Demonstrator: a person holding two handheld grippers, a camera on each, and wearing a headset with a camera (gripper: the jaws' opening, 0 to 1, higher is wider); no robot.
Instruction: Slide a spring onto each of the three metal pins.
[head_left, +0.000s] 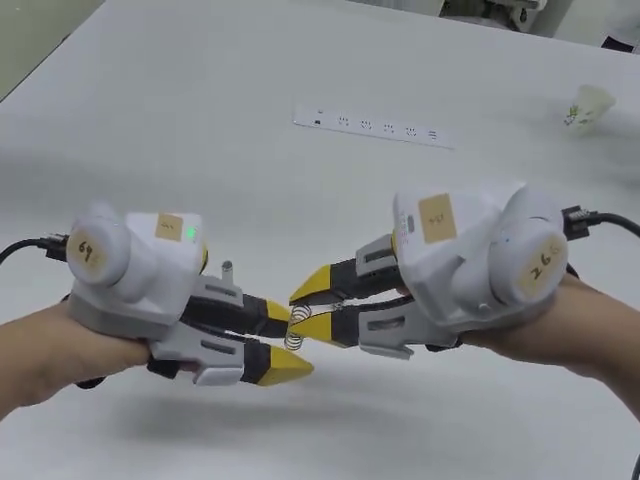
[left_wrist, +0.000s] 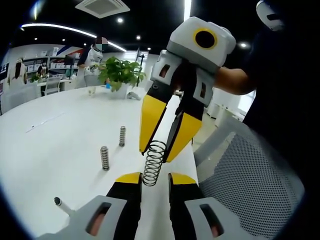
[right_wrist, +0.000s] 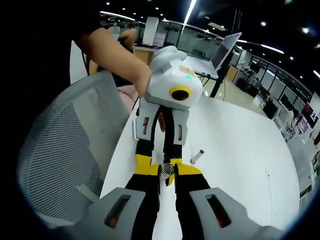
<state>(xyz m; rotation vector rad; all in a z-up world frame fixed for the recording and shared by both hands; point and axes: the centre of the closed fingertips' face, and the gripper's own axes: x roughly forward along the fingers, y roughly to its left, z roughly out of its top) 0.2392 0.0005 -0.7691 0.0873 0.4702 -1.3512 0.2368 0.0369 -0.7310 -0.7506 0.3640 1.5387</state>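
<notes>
Right claw (left_wrist: 156, 154) narrow, pinching one end of spring (left_wrist: 153, 167); left claw (left_wrist: 155, 178) opposite, tip-to-tip, jaws around the other end. I can't tell if it's gripping.

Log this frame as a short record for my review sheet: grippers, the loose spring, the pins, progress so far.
left gripper: jaw tips at one end of the held spring
right gripper: jaw tips at its other end, facing the left gripper
grip: cannot tell which gripper clamps it
held spring: lifted off the table
pins done: two, near sprung pin and far sprung pin
bare pin: upright, just beyond the left gripper
other: power strip
</notes>
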